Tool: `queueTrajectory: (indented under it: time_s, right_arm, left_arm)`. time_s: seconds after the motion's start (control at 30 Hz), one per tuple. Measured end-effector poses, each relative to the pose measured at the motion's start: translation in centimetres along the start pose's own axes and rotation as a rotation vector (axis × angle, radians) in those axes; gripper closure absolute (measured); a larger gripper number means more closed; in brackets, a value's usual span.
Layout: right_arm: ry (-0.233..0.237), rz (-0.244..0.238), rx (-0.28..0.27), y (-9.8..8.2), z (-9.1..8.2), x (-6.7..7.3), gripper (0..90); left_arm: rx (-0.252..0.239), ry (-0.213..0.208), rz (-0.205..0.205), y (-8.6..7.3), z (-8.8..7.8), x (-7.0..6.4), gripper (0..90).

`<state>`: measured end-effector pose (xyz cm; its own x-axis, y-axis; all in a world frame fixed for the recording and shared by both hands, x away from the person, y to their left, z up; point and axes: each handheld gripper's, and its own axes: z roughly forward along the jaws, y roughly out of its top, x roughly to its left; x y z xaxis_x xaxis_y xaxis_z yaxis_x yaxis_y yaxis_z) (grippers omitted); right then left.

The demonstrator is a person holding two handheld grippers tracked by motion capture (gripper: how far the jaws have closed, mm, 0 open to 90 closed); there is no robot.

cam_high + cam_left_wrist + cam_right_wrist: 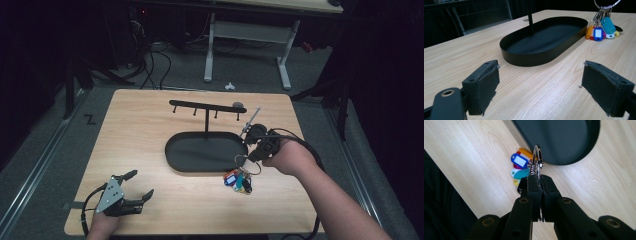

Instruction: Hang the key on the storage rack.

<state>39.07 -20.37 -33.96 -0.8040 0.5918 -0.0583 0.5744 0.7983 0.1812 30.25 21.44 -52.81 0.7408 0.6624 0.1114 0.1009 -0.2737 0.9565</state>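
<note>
A metal key ring [248,163] with several coloured tags [239,181] hangs at the right end of the black oval tray [175,159]. My right gripper [252,156] is shut on the ring [537,157], and the tags [520,167] dangle below it, touching the table. The tray carries a black post with a hook bar [205,106] across its top. My left gripper [140,186] rests open near the table's front left corner, its pads [486,85] wide apart with nothing between them. From there the tray [529,60] and tags [602,28] lie ahead.
The wooden table [145,130] has bare surface around the tray. Behind it on the grey floor stand a white desk frame [210,50] and cables [155,65]. A small round object [239,105] sits by the bar's right end.
</note>
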Motion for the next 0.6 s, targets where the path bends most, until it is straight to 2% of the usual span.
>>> queueTrajectory:
  time_s: [0.1,0.13,0.4,0.6]
  right_arm:
    - [-0.005,0.003,-0.005,0.1,-0.7,-0.1,87.5]
    - [-0.015,0.001,-0.008,0.3,-1.7,-0.2,87.4]
    - [-0.044,-0.002,-0.024,1.3,-4.4,-0.4,87.4]
    - [-0.052,0.005,-0.031,1.9,-5.3,-0.7,87.5]
  left_arm:
    - [0.002,0.0,0.0,0.0,0.0,0.0,15.0]
    - [0.002,0.0,0.0,0.0,0.0,0.0,15.0]
    - [0.003,0.0,-0.003,0.0,0.0,0.0,15.0]
    - [-0.001,0.0,-0.003,0.0,0.0,0.0,15.0]
